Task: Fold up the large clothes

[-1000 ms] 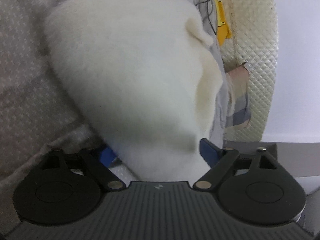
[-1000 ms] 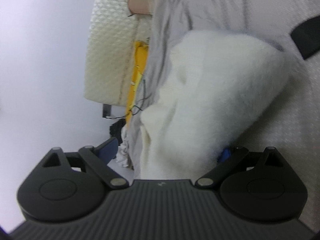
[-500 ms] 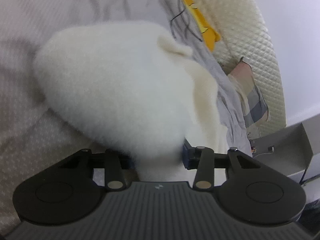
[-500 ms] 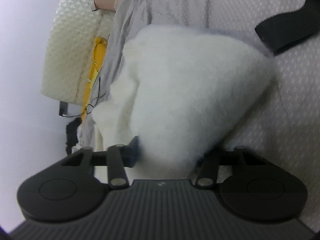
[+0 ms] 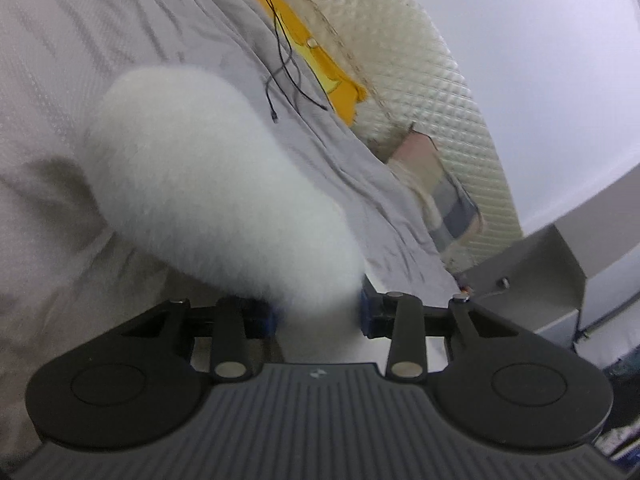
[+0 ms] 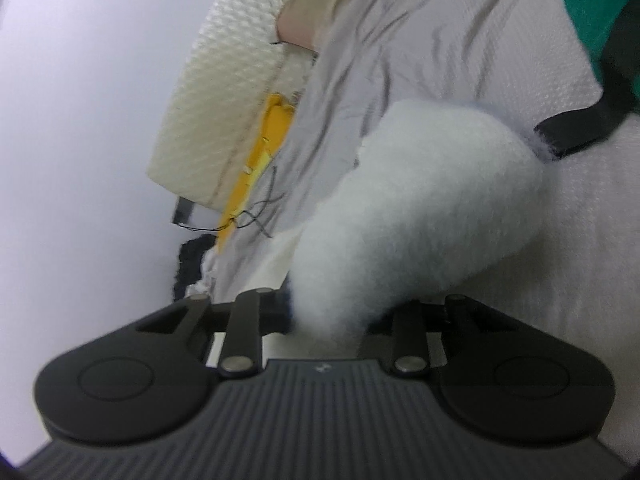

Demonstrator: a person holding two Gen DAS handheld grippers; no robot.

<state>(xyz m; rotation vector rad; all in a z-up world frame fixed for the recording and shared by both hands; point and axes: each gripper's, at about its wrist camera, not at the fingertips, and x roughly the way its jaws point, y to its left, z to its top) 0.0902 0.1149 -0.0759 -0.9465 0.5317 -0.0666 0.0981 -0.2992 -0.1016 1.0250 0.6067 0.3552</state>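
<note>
The 2 grippers had just closed: the left gripper [image 5: 318,314] and right gripper [image 6: 330,318] each pinched the fluffy white garment [image 5: 216,184], lifted above the bed [image 5: 60,60], ready for folding.

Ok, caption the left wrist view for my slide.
Left gripper clamps white fleece garment above grey bedsheet.

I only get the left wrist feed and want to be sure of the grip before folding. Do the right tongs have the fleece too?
Observer: Yes, the right tongs are shut on the white fleece.
Operator: Anything near it on that side?
Observer: A black strap lies just past the fleece's far end.
Operator: What else is there?
Observer: A green cloth, top right corner, on the sheet.
</note>
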